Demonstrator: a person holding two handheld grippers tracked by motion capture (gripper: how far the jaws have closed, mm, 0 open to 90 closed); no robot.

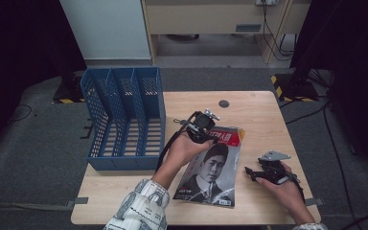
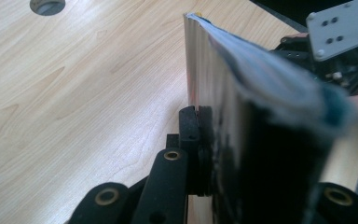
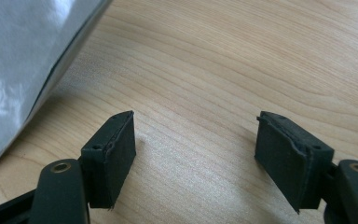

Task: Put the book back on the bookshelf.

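A magazine with a portrait on its cover lies tilted on the wooden table, its far end lifted. My left gripper is shut on the magazine's upper left corner. In the left gripper view the jaws clamp the magazine edge-on, its pages rising above the table. My right gripper rests low at the table's right front, a hand's width right of the magazine. Its jaws stand open over bare wood; the glossy cover shows at the left of that view.
A blue mesh file rack with several slots stands on the table's left side. A round cable hole sits near the far edge. The right gripper's grey plate shows behind the magazine in the left gripper view. Grey floor surrounds the table.
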